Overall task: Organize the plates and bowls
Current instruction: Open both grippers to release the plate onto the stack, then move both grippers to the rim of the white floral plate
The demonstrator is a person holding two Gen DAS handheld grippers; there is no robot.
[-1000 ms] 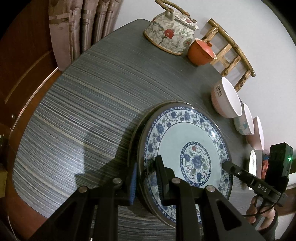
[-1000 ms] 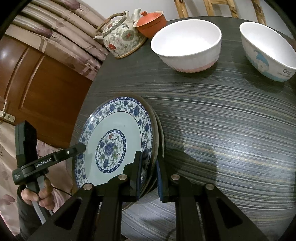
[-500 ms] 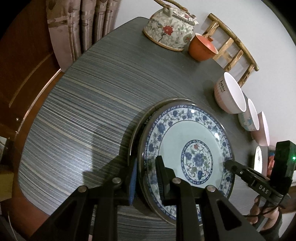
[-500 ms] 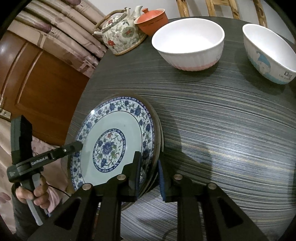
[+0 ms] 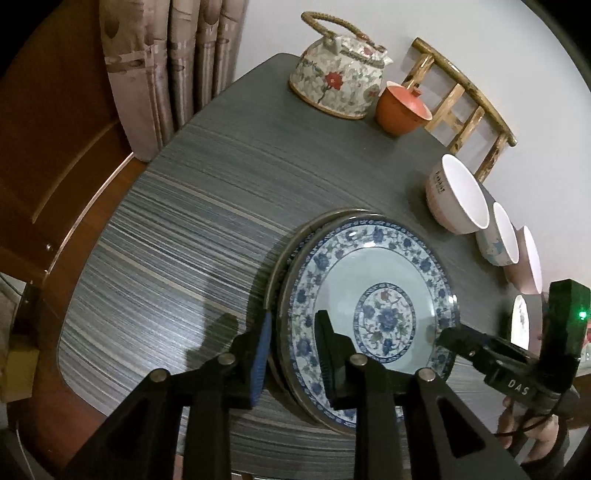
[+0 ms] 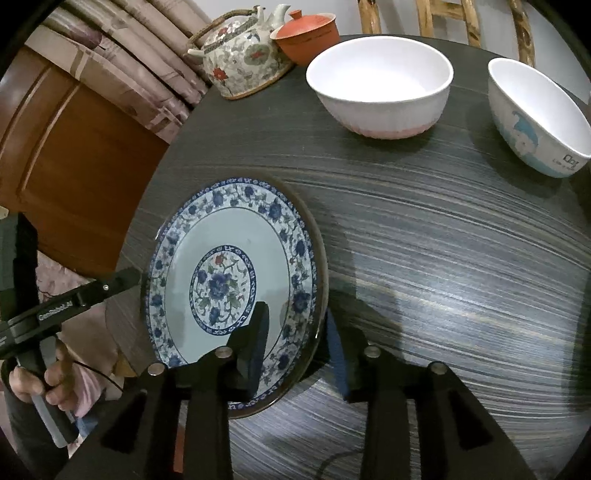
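Porcelain teapot (image 6: 243, 62), 2 white bowls (image 6: 384, 88) behind plate stack (image 6: 229, 280)

Both grippers, left (image 5: 293, 347) and right (image 6: 297, 338), angled down, fingers just parting.

Blue floral plate (image 5: 373, 295) flat atop stacked plates, white bowls (image 6: 380, 92) upright in a row behind

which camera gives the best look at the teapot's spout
The right wrist view: the teapot shows its spout and handle in profile beside the orange cup. In the left wrist view the teapot is clear, but its spout barely shows.
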